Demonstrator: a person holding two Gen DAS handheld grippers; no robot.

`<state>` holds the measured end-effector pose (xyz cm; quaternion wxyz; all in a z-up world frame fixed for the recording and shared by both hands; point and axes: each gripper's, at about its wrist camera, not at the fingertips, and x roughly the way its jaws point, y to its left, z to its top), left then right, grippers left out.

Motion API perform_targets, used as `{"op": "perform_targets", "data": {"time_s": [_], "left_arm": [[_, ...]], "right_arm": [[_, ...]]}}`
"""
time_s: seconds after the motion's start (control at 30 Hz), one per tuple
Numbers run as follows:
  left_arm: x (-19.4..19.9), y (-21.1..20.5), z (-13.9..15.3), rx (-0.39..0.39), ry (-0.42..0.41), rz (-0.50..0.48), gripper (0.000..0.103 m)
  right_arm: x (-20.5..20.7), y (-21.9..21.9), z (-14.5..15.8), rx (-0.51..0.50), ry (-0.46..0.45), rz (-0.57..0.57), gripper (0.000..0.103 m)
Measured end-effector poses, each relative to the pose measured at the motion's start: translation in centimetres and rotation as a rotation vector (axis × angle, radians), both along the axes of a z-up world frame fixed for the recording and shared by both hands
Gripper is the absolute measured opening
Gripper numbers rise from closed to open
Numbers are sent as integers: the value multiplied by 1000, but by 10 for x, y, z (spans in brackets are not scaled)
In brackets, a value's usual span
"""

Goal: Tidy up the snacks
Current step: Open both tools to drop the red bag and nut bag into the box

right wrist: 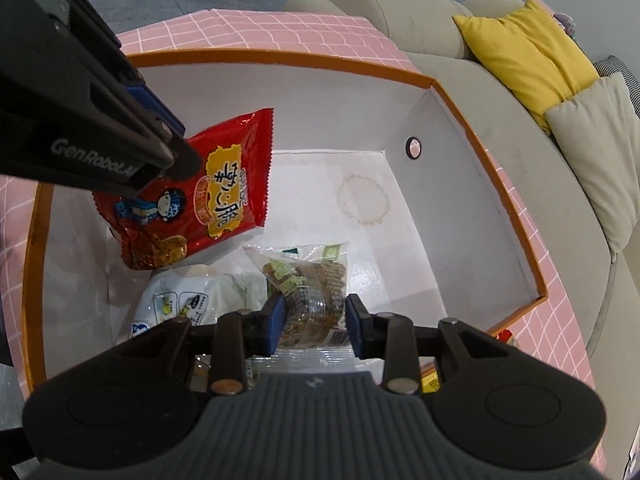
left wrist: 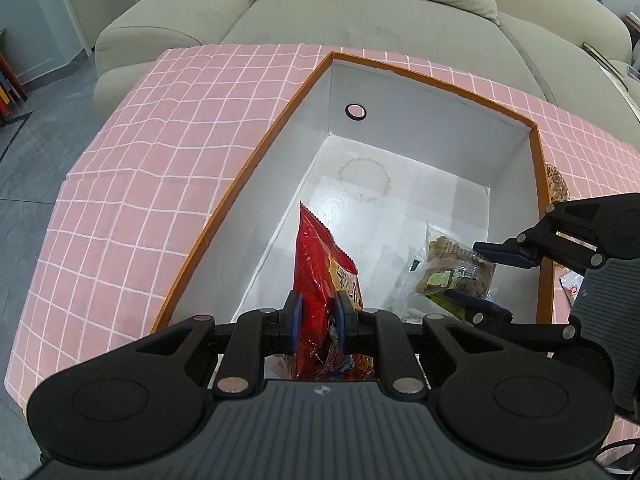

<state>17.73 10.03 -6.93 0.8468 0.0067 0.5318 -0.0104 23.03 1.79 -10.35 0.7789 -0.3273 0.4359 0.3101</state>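
My left gripper (left wrist: 318, 314) is shut on a red snack bag (left wrist: 320, 280) and holds it upright inside the orange-rimmed white box (left wrist: 256, 152). The red bag (right wrist: 200, 192) and the left gripper (right wrist: 168, 140) also show in the right wrist view. My right gripper (right wrist: 314, 322) is shut on a clear pack of brown biscuits (right wrist: 310, 292) just above the box floor. In the left wrist view the right gripper (left wrist: 480, 276) holds that pack (left wrist: 452, 268) at the box's right side. A white snack pack (right wrist: 180, 300) lies on the box floor.
The box (right wrist: 480, 152) sits on a table with a pink checked cloth (left wrist: 152, 160). A beige sofa (left wrist: 360, 16) with a yellow cushion (right wrist: 528, 52) stands behind. More snacks lie outside the box's right wall (left wrist: 558, 188). The box floor carries a round stain (right wrist: 362, 200).
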Motion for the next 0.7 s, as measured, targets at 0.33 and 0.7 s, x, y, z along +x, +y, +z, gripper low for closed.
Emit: {"op": "perform_targets", "data": {"time_s": [0.33,0.7], "left_arm": [[-6,-5,17,21,-33,-14,30],[-35,-22,71,-2,-234,17,48]], "right_arm": [[4,-5,22,27,-46,-17,48],[-14,-52,78,226,-127,-192,59]]}}
